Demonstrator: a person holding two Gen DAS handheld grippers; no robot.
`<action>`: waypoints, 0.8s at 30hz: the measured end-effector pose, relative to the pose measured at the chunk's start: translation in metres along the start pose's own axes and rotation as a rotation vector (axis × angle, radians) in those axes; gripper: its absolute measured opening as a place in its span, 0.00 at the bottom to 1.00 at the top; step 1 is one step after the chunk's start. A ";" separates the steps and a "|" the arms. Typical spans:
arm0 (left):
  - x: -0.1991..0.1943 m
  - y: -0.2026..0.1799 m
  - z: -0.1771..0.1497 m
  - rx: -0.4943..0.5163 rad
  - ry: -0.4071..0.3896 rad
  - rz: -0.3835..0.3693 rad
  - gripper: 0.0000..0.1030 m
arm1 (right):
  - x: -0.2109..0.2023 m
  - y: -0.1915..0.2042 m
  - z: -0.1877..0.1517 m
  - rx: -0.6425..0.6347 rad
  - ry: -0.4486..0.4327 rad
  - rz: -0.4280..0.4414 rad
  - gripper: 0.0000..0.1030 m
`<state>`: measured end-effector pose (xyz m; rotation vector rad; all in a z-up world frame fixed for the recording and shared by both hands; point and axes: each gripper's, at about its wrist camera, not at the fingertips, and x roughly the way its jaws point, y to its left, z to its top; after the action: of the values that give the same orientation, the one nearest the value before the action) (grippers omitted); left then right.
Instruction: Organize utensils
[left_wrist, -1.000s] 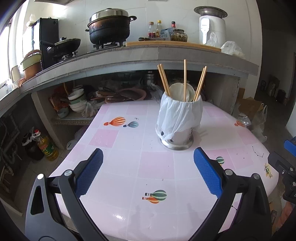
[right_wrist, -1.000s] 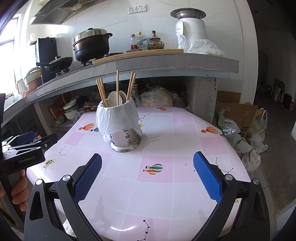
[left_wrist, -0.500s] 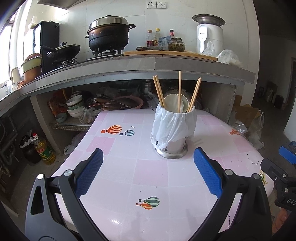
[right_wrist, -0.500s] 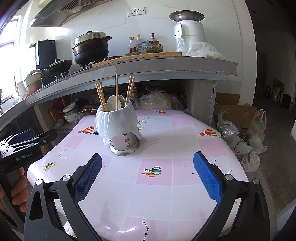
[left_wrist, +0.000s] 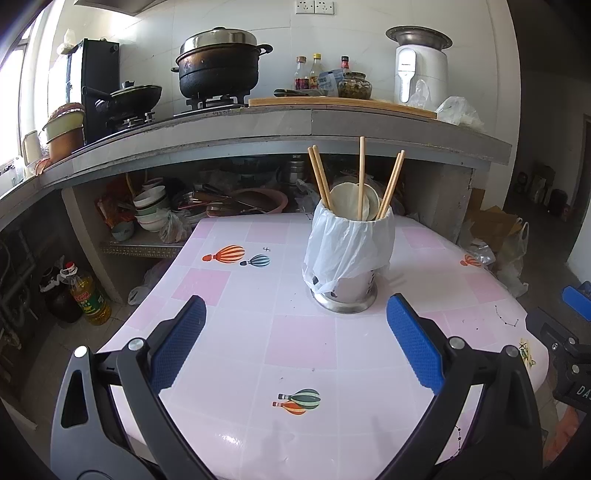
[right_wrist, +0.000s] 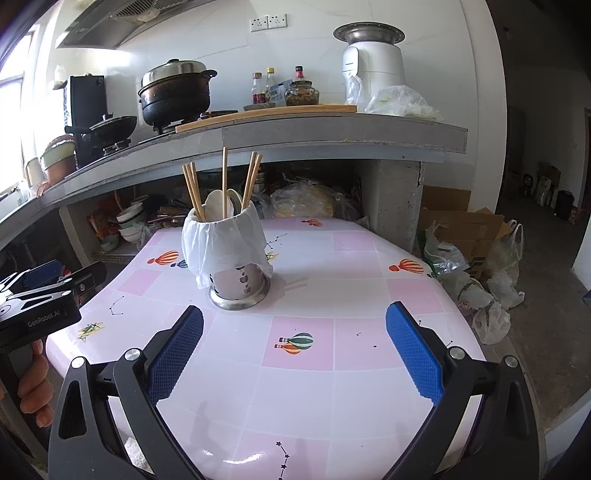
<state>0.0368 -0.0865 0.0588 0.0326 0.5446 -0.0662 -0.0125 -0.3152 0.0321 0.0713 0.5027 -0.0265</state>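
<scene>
Both tools hang above the pink bench, empty. The left tool (left_wrist: 295, 347) has its fingers wide apart, and so does the right tool (right_wrist: 293, 349). The holder (left_wrist: 349, 258), draped in a white bag, stands upright mid-bench ahead of both, well apart from them. Chopsticks (left_wrist: 361, 177) and spoons (left_wrist: 349, 201) stand inside it.

The left gripper (left_wrist: 295, 341) and right gripper (right_wrist: 294, 350) are both level, jaws spread wide, holding nothing.
</scene>
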 end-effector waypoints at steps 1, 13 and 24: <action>0.000 0.000 0.000 0.000 -0.001 -0.002 0.92 | 0.000 0.000 0.000 0.000 0.000 -0.005 0.94; 0.001 0.012 -0.001 -0.016 0.000 0.024 0.92 | 0.008 0.010 0.001 -0.024 0.025 -0.023 0.94; 0.003 0.047 -0.007 -0.058 0.012 0.098 0.92 | 0.010 0.011 0.002 -0.031 0.033 -0.033 0.94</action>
<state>0.0396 -0.0390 0.0521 0.0036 0.5557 0.0456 -0.0021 -0.3042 0.0294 0.0332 0.5373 -0.0498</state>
